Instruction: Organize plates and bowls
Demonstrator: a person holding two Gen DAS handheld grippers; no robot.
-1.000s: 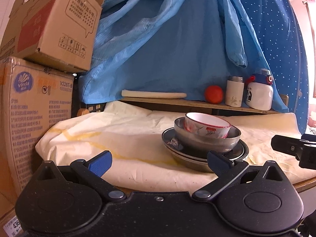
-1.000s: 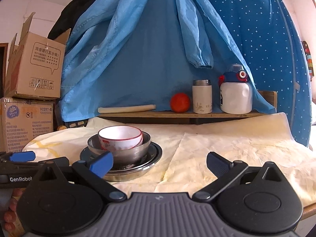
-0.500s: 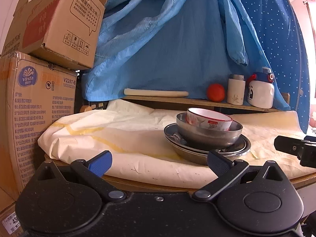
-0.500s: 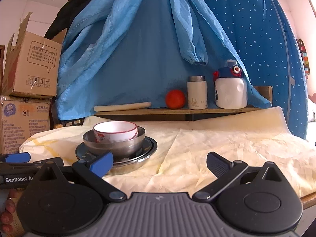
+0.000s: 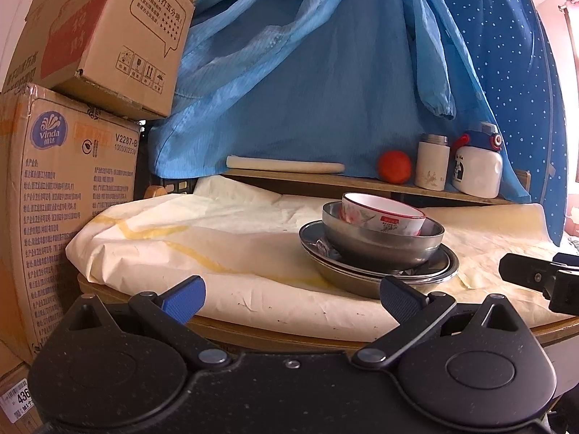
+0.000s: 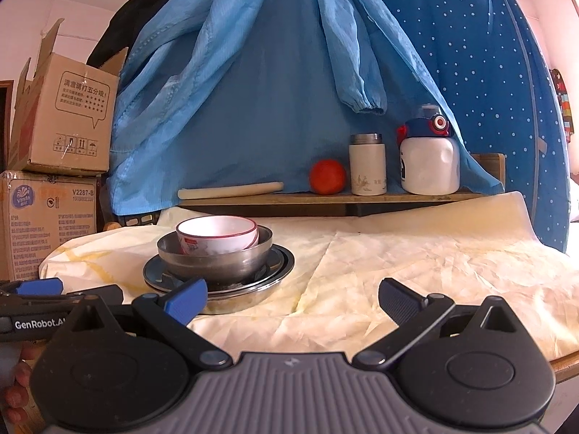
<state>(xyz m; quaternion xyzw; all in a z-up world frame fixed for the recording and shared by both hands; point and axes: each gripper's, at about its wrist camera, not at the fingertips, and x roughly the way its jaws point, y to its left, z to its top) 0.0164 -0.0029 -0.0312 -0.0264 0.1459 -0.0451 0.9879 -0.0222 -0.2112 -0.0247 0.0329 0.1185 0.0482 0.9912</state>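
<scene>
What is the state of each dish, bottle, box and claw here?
White bowl: nested in steel bowl, tilted.
Steel bowl: on the plates.
Steel plates: stacked.
Left claw: open.
Right claw: open.
Flask: upright, capped.
White bottle: upright, lid shut.
Top box: flaps open.

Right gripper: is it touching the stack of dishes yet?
Apart. In the left wrist view the right gripper ends short of the plates, with bare cloth between them.
</scene>
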